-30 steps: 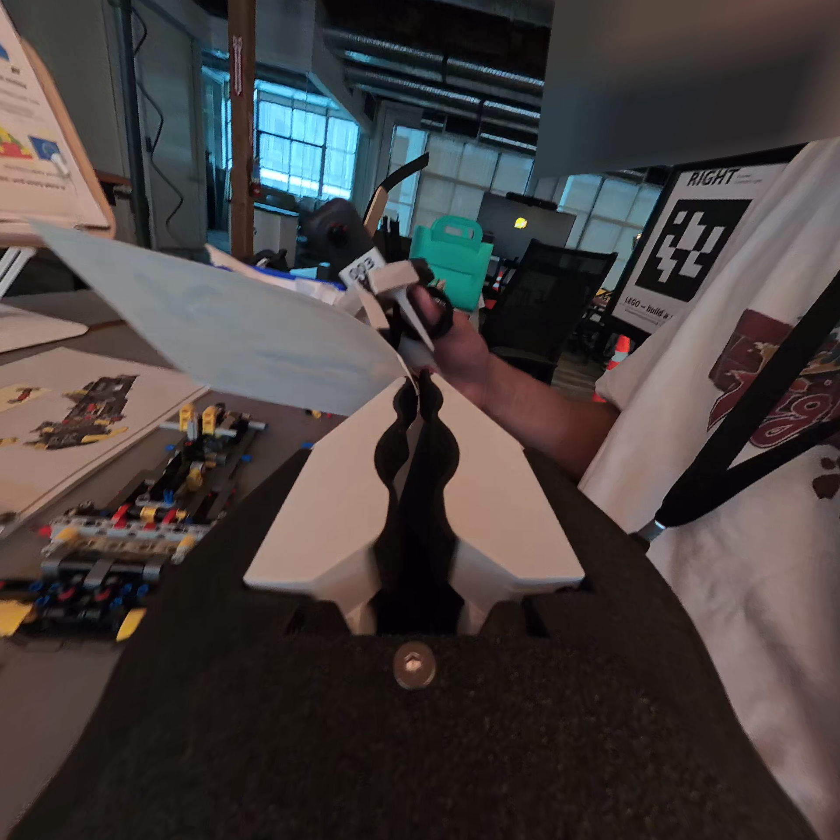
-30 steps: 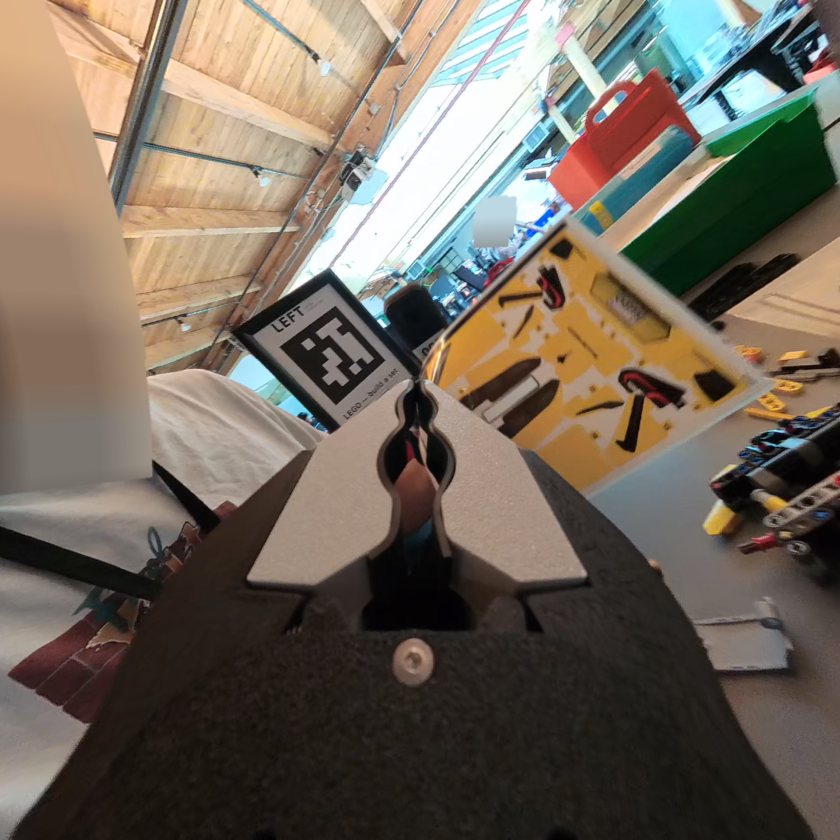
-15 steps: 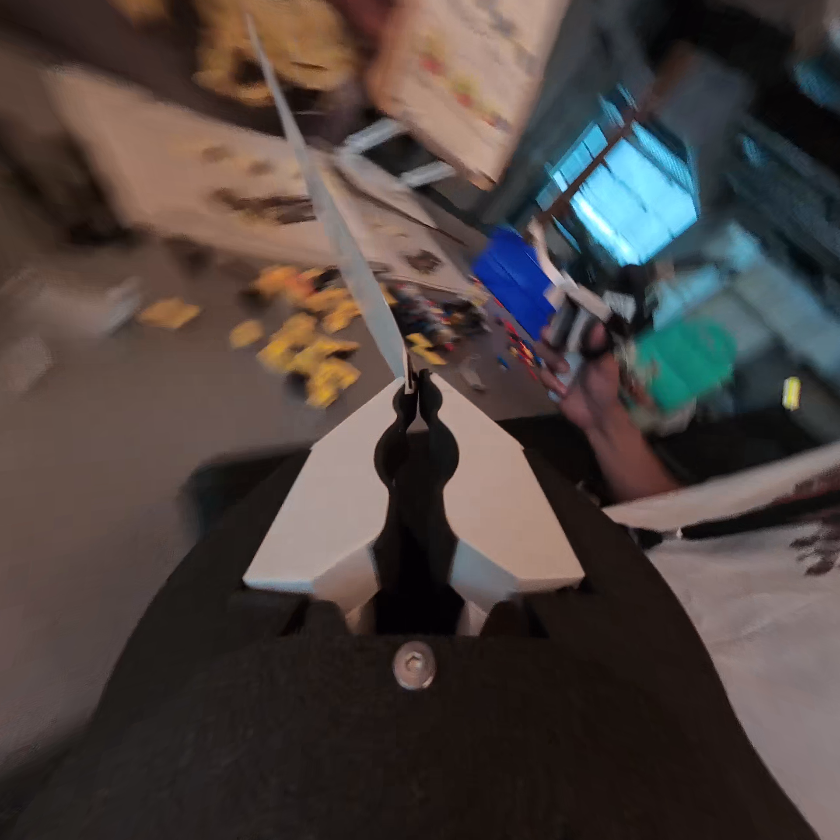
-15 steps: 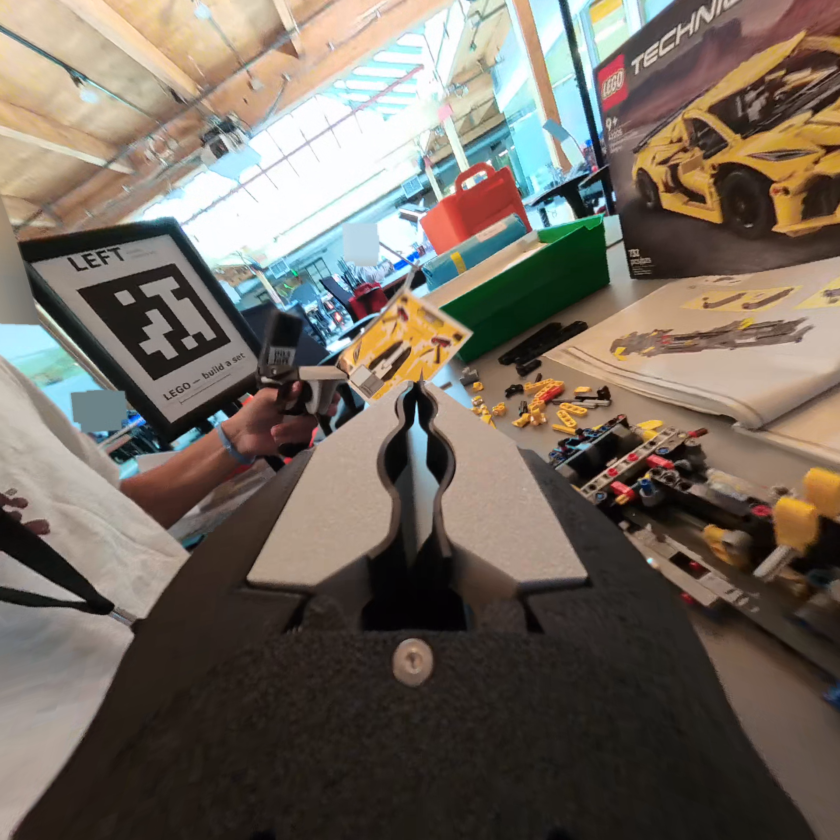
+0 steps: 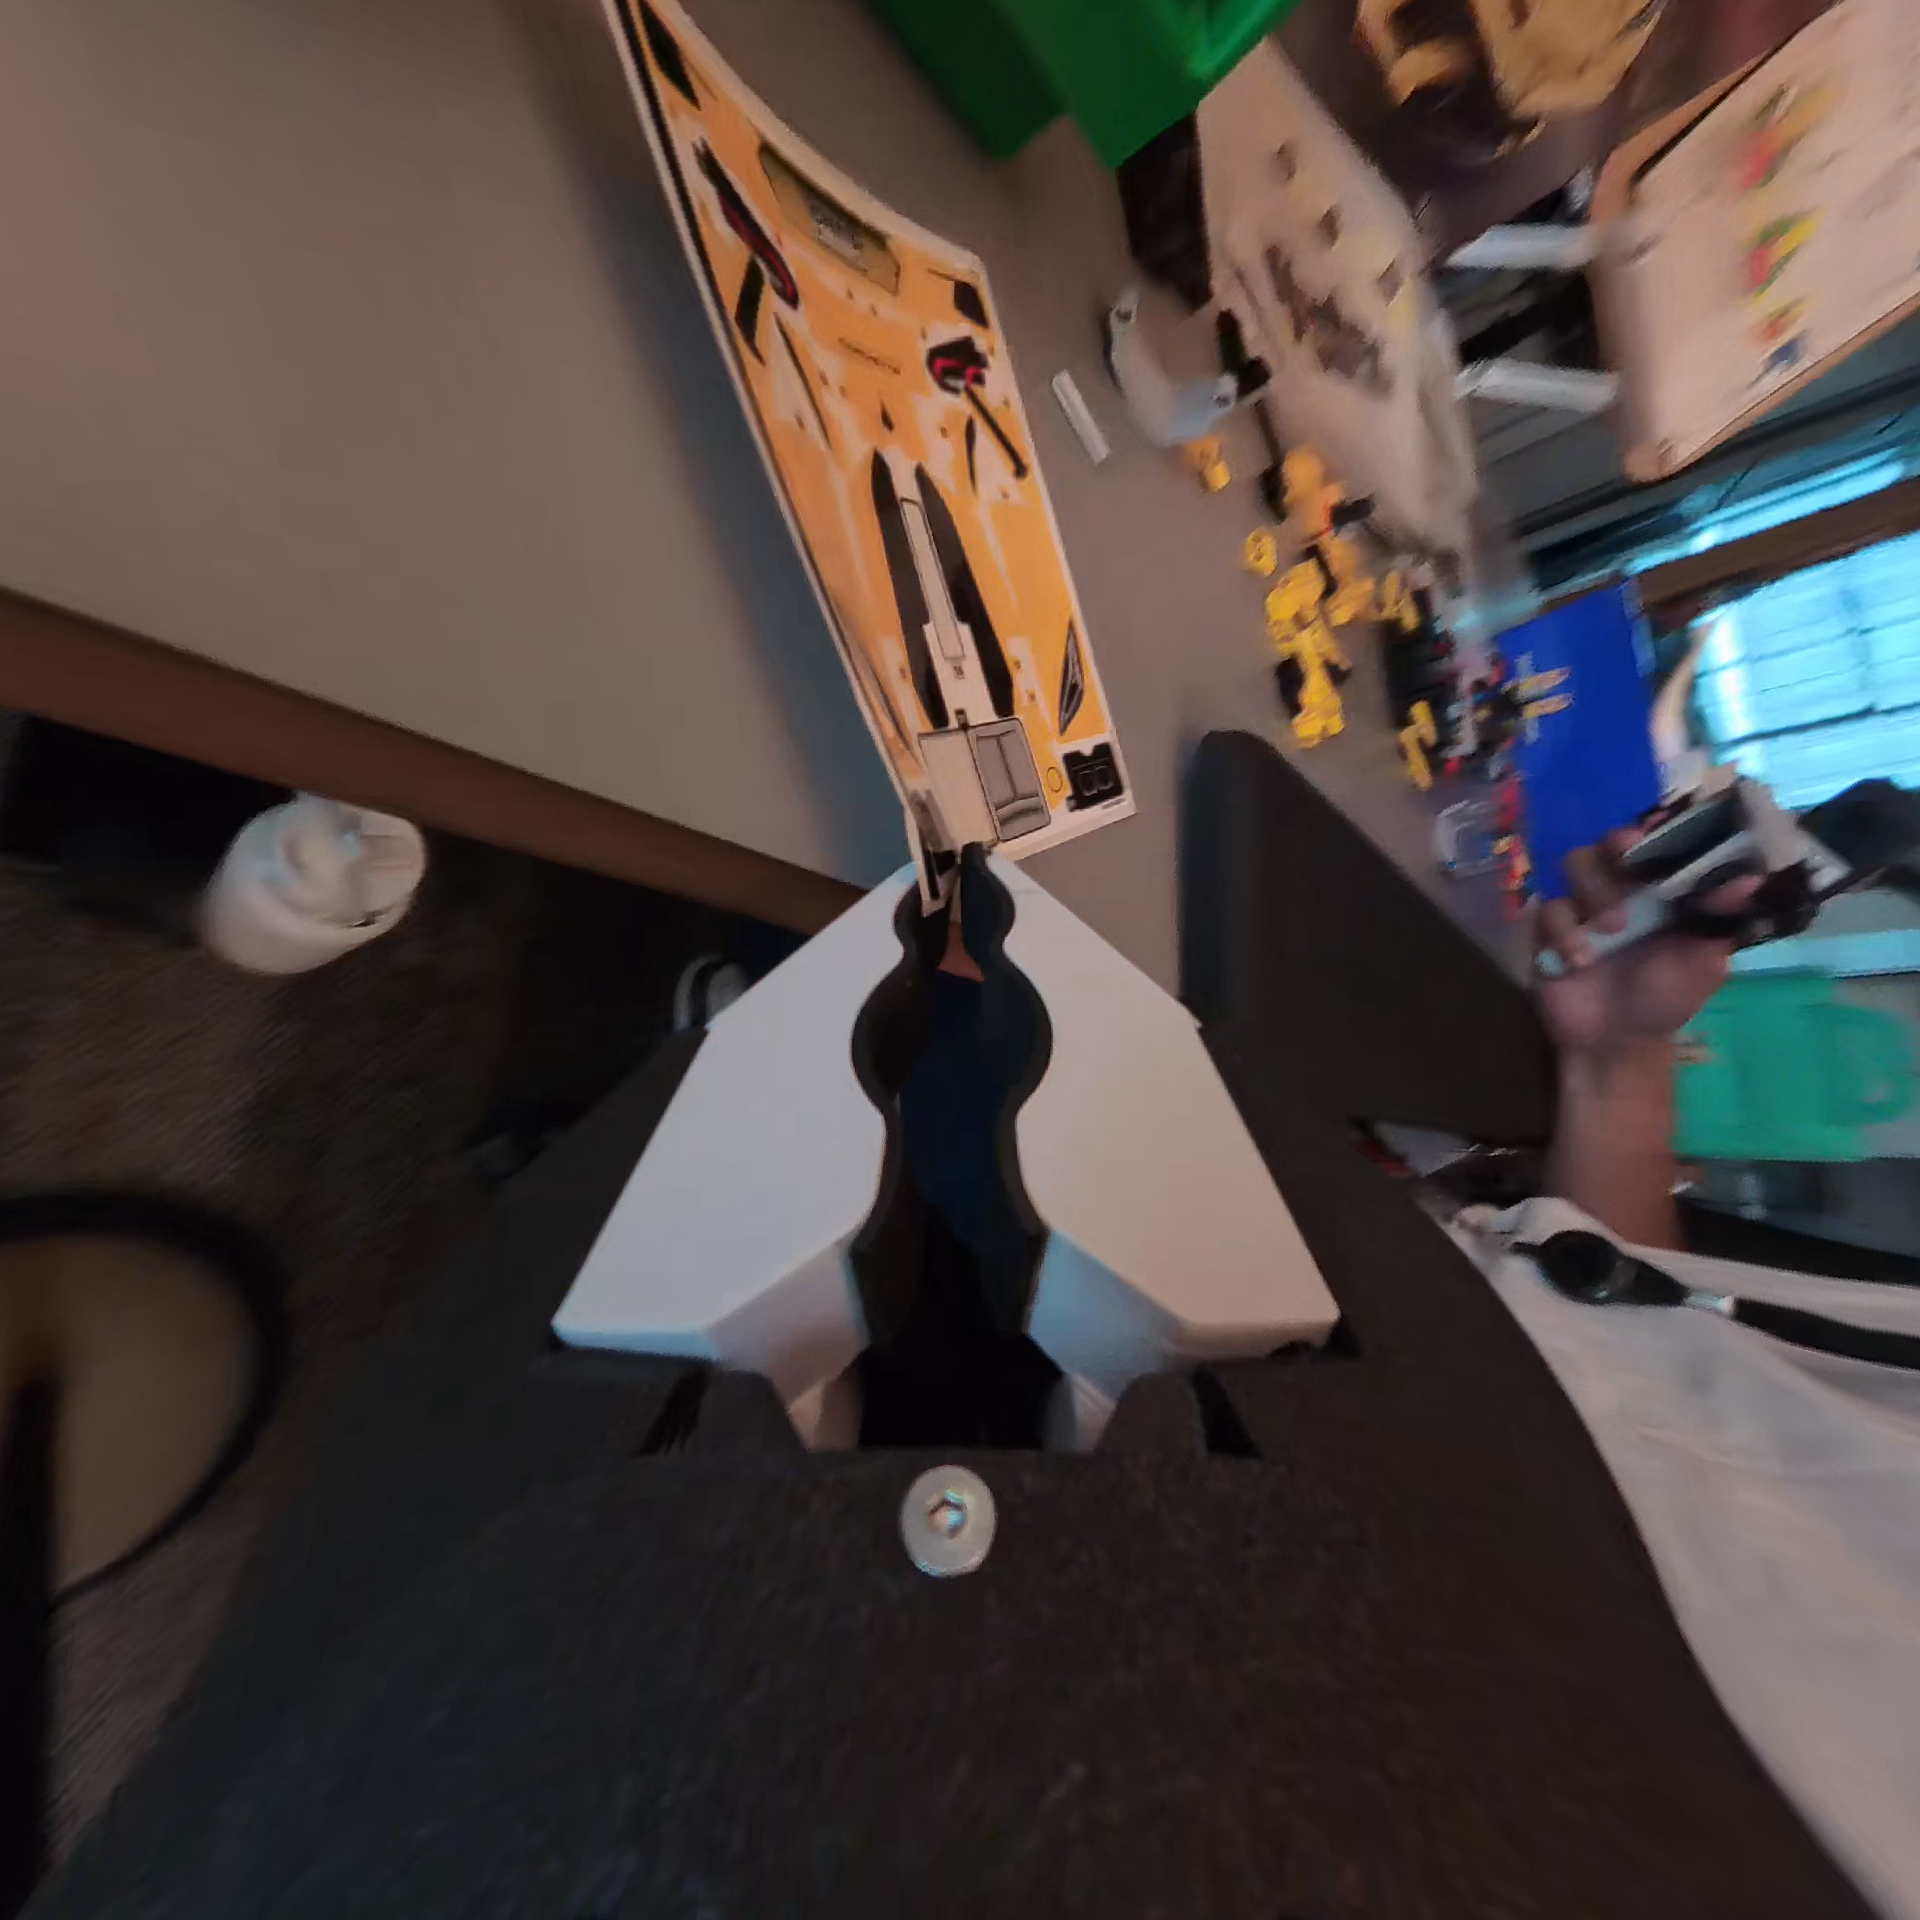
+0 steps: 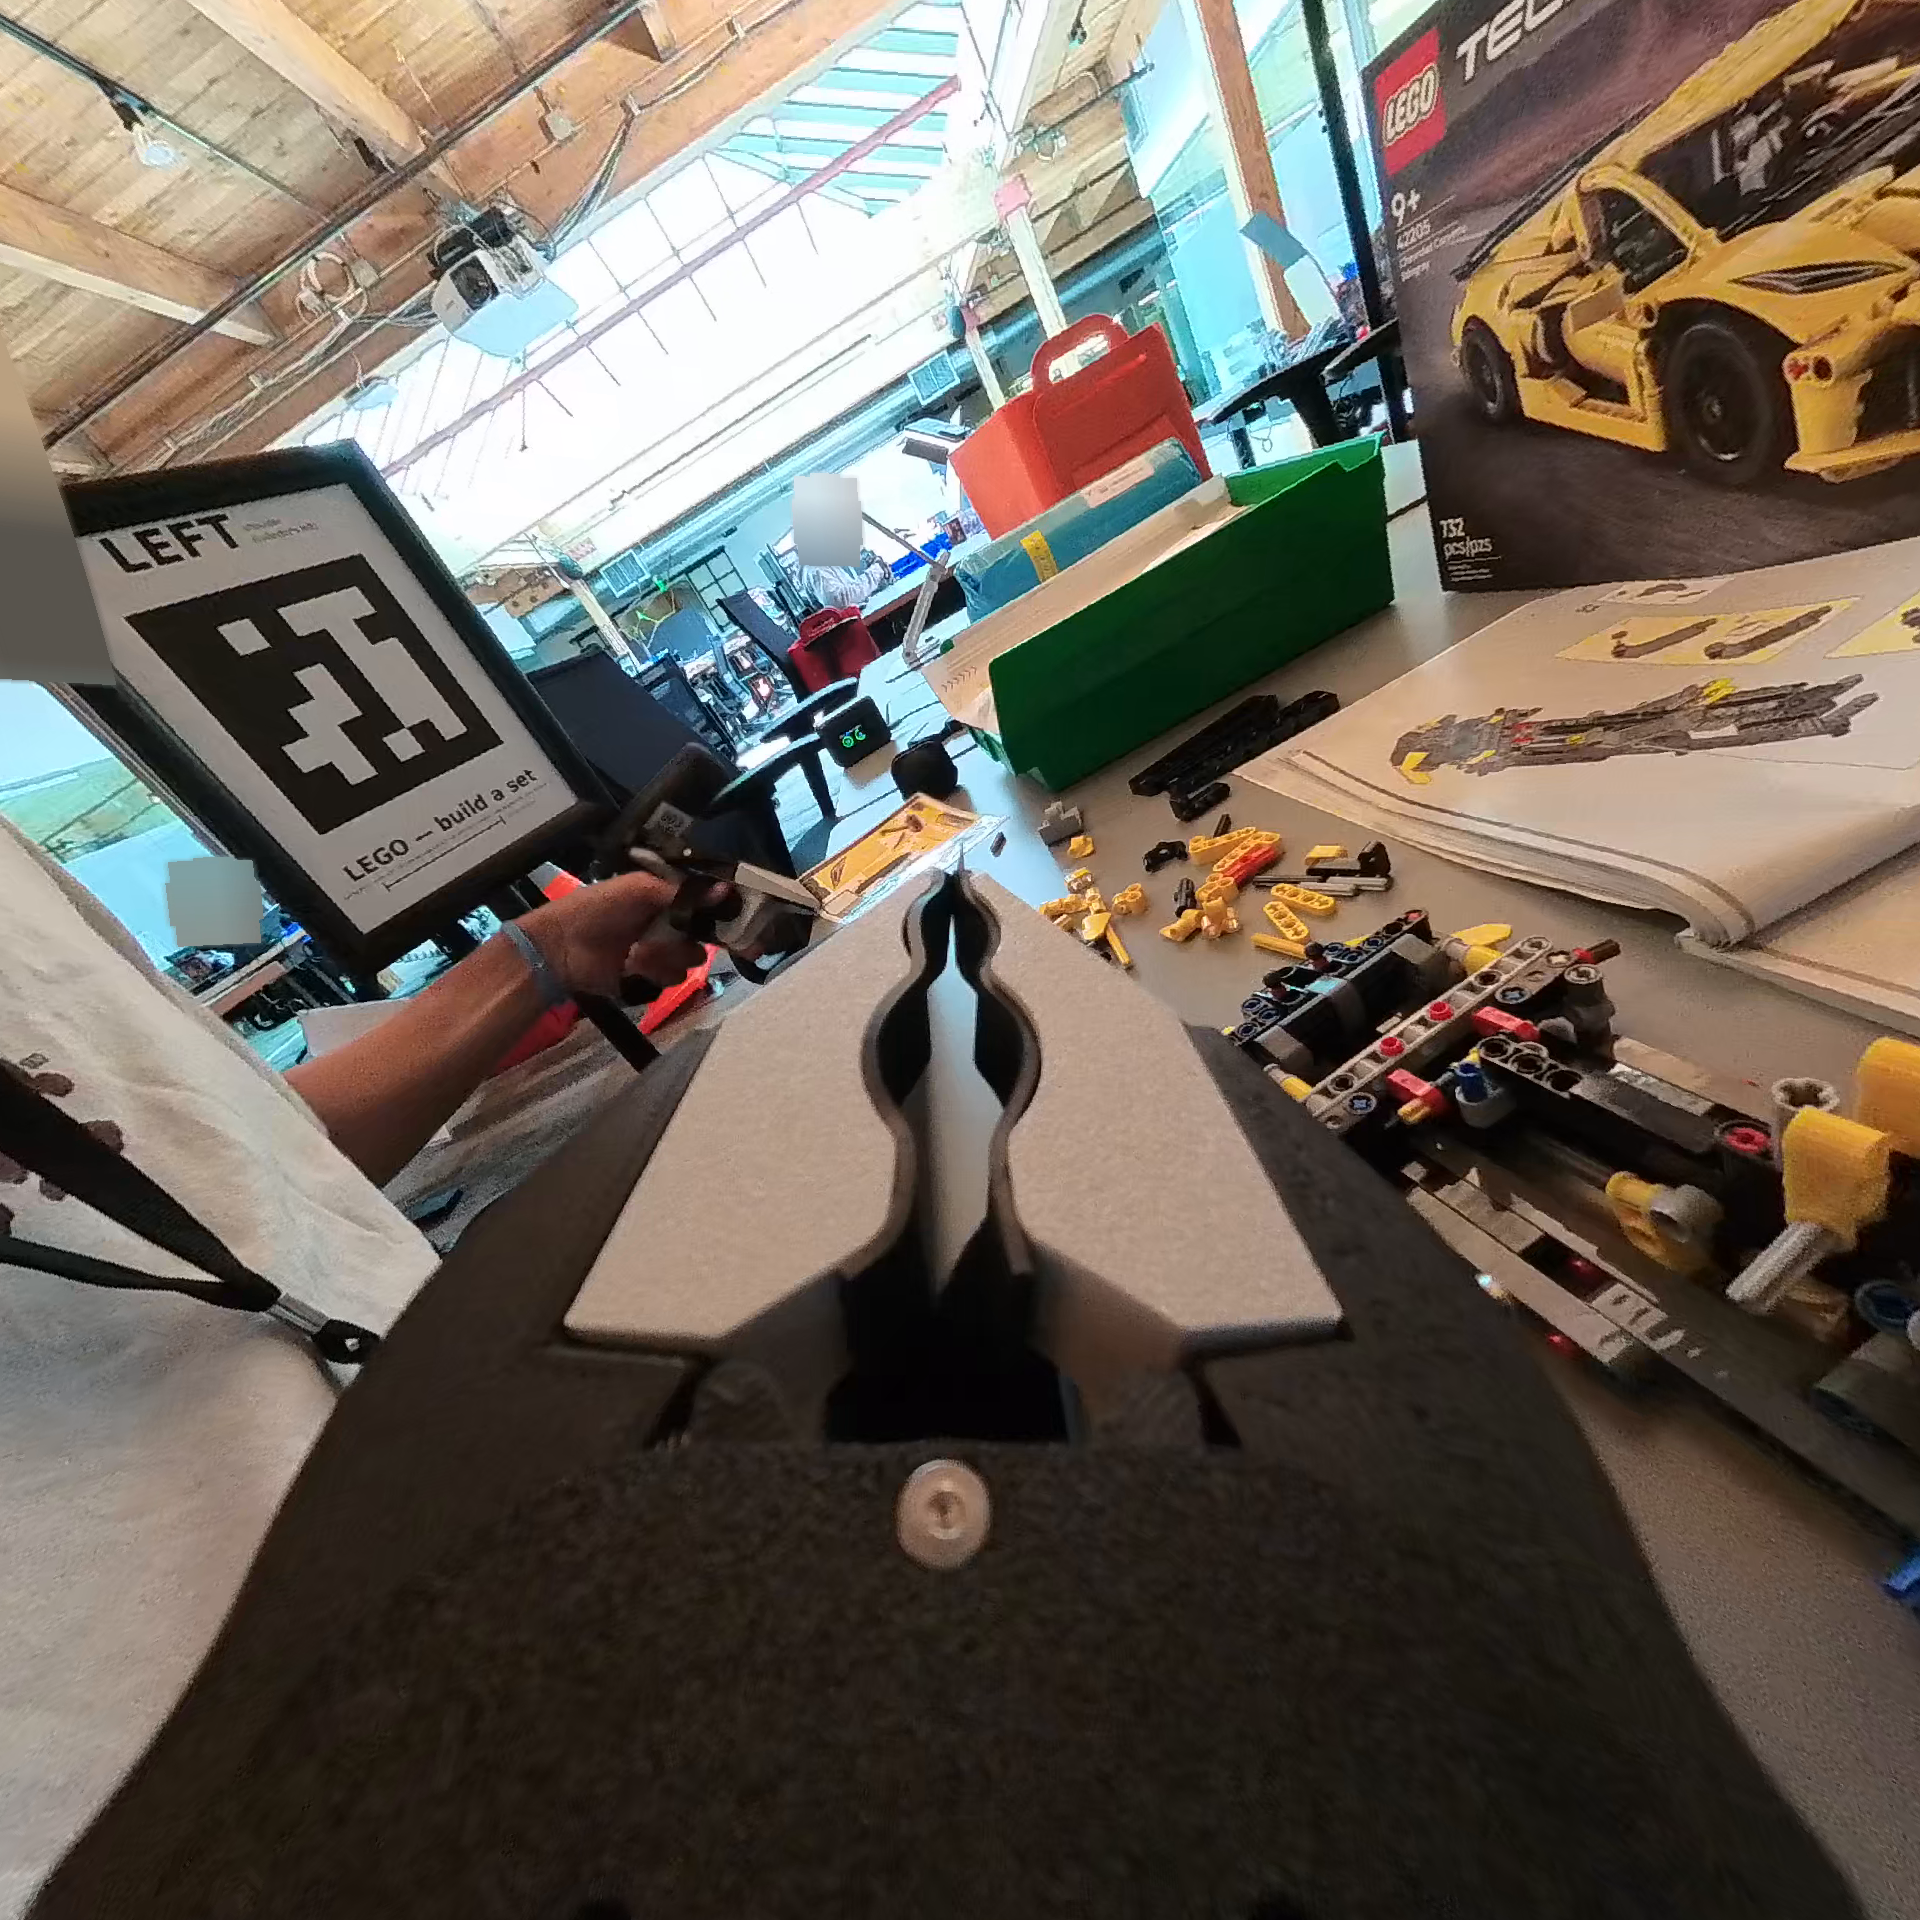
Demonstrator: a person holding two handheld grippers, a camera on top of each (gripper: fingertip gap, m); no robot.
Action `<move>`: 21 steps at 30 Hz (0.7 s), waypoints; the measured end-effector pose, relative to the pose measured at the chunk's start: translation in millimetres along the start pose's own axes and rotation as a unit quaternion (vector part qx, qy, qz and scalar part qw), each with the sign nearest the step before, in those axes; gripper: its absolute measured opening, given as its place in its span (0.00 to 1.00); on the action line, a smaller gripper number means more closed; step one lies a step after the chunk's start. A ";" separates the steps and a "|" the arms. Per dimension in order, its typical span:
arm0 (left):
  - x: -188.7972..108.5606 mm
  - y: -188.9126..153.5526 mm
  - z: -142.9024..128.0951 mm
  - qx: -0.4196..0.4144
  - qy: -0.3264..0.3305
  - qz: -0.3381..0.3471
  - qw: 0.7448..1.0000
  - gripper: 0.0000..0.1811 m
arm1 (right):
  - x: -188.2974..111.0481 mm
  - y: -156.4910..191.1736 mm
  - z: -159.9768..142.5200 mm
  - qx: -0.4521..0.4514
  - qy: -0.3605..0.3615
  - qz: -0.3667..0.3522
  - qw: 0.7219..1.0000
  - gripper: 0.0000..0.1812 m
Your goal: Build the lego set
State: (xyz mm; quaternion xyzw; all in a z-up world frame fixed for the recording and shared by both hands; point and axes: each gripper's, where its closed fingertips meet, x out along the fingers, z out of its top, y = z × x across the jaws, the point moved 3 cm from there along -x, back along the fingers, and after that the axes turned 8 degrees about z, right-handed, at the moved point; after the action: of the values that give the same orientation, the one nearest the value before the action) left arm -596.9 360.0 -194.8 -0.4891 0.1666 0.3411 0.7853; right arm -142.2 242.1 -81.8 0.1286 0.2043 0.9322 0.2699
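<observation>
Tongs in the left hand, the left gripper (image 5: 951, 868), were clamped on the near corner of a yellow sticker sheet (image 5: 914, 499), whose long axis ran from the tips toward 11 o'clock in the left wrist view, over the grey table (image 5: 364, 343). The right gripper (image 6: 954, 883) had its tips drawn together; a thin sliver may have stood between them, too small to tell for certain. In the right wrist view the sheet (image 6: 894, 836) hung at 12 o'clock just past those tips, seen nearly edge-on, with the left hand (image 6: 613, 925) gripping its tool at 10 o'clock. The half-built chassis (image 6: 1507, 1049) lay at 3 o'clock from the right gripper, loose yellow and black parts (image 6: 1216, 894) at 1 o'clock, the open instruction booklet (image 6: 1621, 748) and the set's box (image 6: 1662, 281) beyond at 2 o'clock, a green bin (image 6: 1195, 634) behind. Judged from this, the right gripper was the nearer to the model, so any sticker peeled from the sheet would have to travel rightward to it.
</observation>
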 end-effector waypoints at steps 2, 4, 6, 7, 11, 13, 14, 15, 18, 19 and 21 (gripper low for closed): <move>-0.9 1.7 3.2 0.022 0.012 0.030 0.999 0.00 | 0.0 -0.7 -0.3 0.001 0.001 -0.002 1.000 0.00; -4.9 6.8 10.2 0.046 0.016 0.075 0.996 0.02 | -0.5 -0.6 0.2 -0.006 0.001 -0.006 1.000 0.00; -9.8 14.4 20.0 0.056 0.011 0.123 0.991 0.04 | -1.6 -0.2 1.5 -0.023 0.001 -0.017 1.000 0.00; -11.5 16.6 24.6 0.063 0.006 0.143 0.988 0.07 | -2.2 0.0 1.7 -0.032 0.002 -0.023 0.999 0.00; -9.4 7.8 35.1 0.098 -0.001 0.171 0.980 0.11 | -4.0 -2.0 -0.1 -0.073 0.018 -0.062 0.995 0.00; -10.0 12.1 36.4 0.137 0.011 0.228 0.964 0.14 | -2.7 -3.3 -3.0 -0.080 0.030 -0.072 0.994 0.00; -11.7 15.0 37.2 0.158 0.016 0.261 0.952 0.16 | -1.6 -3.7 -4.1 -0.080 0.033 -0.073 0.994 0.00; -14.0 17.6 38.4 0.177 0.020 0.291 0.940 0.17 | -1.0 -4.6 -5.2 -0.079 0.037 -0.075 0.993 0.00; -21.1 16.3 46.0 0.234 0.009 0.357 0.904 0.21 | -1.0 -6.1 -5.3 -0.083 0.039 -0.082 0.992 0.00; -21.9 12.7 48.2 0.252 0.002 0.367 0.896 0.21 | -0.9 -6.6 -5.9 -0.081 0.040 -0.082 0.993 0.00; -21.9 4.4 52.5 0.274 -0.013 0.376 0.885 0.21 | -0.7 -7.5 -6.6 -0.075 0.041 -0.081 0.993 0.00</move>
State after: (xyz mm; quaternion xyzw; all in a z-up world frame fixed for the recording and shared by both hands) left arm -619.3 399.5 -160.2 -0.1509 0.4145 0.5575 0.7033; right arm -140.6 245.4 -91.1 0.0523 0.1542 0.9245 0.3448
